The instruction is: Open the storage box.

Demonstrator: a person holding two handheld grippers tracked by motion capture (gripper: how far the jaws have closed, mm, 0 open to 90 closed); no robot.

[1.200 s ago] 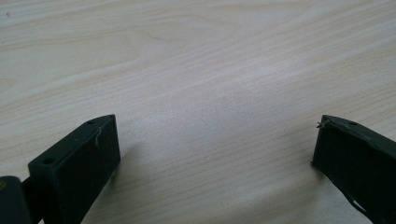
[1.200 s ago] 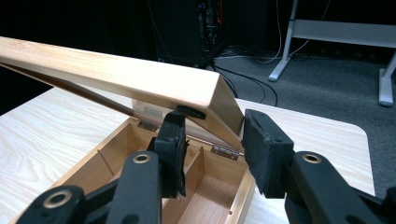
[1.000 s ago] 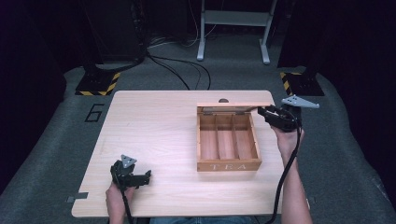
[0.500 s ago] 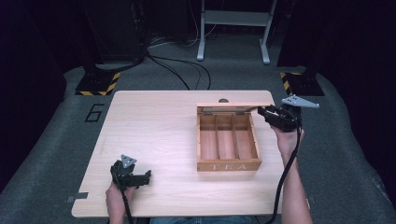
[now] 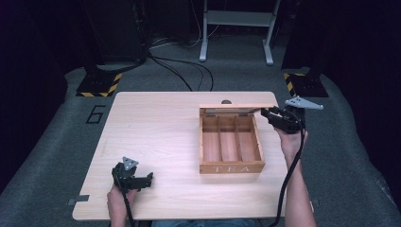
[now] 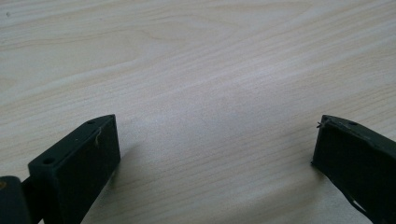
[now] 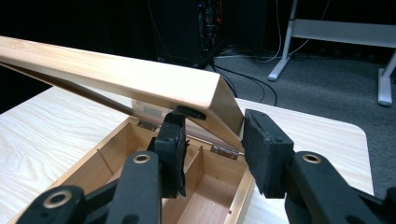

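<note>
Where the table [image 5: 156,127] runs toward its near left corner: left gripper [image 5: 142,181], held in a hand [image 5: 120,201], low over bare pale wood, well apart from the box. Jaws spread wide in the left gripper view, one at each lower corner, nothing between them but wood grain [image 6: 210,116]. Cable trailing back along the forearm toward the near edge.

Right of centre: wooden tea box [image 5: 230,144], "TEA" on its near front wall, three long compartments side by side, running front to back, all bare inside. Lid [image 5: 236,106] hinged at the far wall and raised, its thin edge seen from above as a strip along the back of the box.

Farther right, just beside the box's far right corner: right gripper [image 5: 265,113], grey three-cornered plate on top, held in the right hand [image 5: 291,139]. In the right gripper view, jaws part-open around the lid's corner [image 7: 219,100], the left jaw under the lid and touching its underside, the right jaw standing just off the lid's end face. No firm clamp visible. Hinges [image 7: 219,150] and the box's dividers [image 7: 194,163] visible below the lid.
</note>
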